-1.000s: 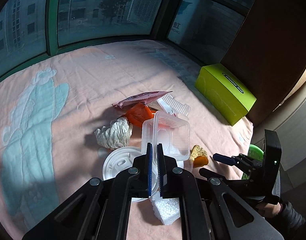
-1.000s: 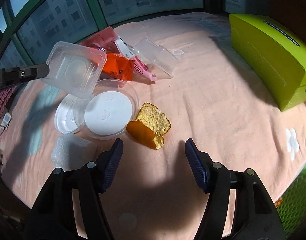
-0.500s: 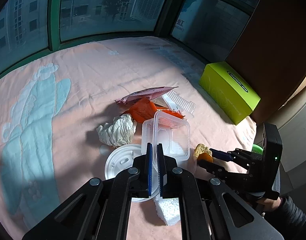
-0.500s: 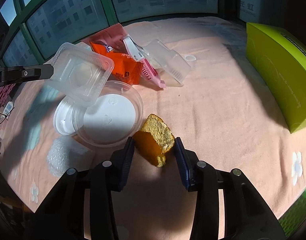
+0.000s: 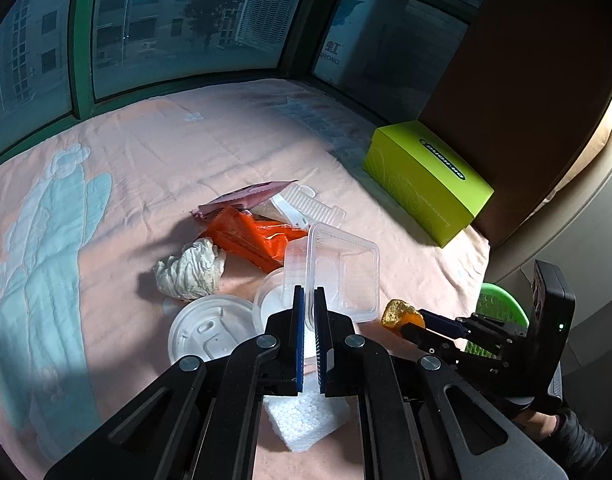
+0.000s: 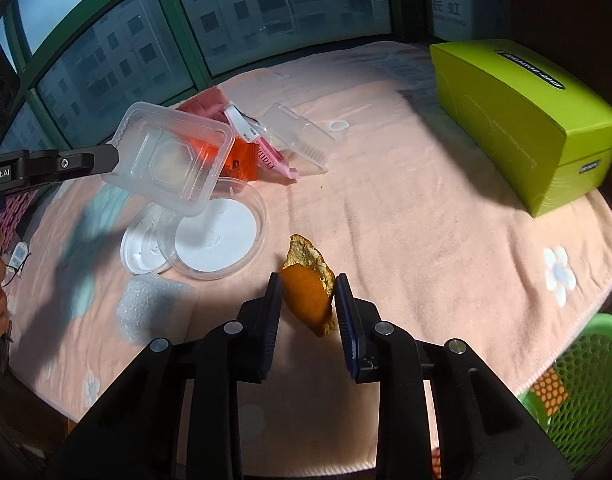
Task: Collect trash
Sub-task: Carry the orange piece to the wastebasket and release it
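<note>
Right wrist view: the right gripper has just closed on the orange peel, its 2 blue pads pressing both sides, the peel lifted just above the pink cloth. The left gripper is clenched on the rim of a clear plastic tray, held above the round lid. A green basket sits at the cloth's right edge.
</note>
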Available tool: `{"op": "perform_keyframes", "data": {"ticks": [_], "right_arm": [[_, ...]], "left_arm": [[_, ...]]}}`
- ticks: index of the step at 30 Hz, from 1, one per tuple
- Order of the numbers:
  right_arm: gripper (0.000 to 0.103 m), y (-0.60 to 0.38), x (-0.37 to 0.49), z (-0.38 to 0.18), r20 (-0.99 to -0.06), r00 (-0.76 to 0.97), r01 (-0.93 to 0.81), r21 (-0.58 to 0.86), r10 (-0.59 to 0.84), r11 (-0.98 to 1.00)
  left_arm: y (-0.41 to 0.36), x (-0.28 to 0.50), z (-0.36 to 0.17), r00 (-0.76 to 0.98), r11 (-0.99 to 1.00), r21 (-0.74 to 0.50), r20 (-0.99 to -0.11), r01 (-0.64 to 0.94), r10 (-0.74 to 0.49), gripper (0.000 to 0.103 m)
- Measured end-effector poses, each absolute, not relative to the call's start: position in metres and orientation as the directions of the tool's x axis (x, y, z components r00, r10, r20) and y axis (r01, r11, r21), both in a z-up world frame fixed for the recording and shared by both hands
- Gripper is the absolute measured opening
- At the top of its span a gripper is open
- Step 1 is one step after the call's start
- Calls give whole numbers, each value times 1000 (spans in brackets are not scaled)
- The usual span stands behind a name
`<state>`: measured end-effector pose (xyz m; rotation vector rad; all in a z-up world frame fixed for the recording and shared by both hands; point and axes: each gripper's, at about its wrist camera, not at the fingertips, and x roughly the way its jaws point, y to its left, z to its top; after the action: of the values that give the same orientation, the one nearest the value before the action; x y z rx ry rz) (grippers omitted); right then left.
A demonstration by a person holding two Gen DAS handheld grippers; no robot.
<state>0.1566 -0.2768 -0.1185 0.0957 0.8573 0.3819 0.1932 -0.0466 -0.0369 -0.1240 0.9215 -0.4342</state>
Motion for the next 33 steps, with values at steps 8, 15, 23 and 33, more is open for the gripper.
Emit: {"op": "perform_keyframes", "data": {"ticks": [8, 15, 23, 33], "right_arm": [[27, -325, 114, -106, -710, 646, -148, 242, 279, 959], [27, -385, 72, -109, -733, 663, 15, 212, 149, 977], [30, -456, 33, -119, -771, 636, 190, 168, 9, 967], [53, -508, -6, -125, -779, 620, 316, 148, -86, 937]], "left_arm": [[-90, 178, -33, 484, 870, -296, -738, 395, -471, 5], [-146, 163, -30, 423, 812, -310, -730, 494, -536, 5], [-216, 140, -32, 343, 743, -298, -742, 599, -575, 5], [-280, 122, -42, 263, 680, -285, -768, 675, -583, 5]]}}
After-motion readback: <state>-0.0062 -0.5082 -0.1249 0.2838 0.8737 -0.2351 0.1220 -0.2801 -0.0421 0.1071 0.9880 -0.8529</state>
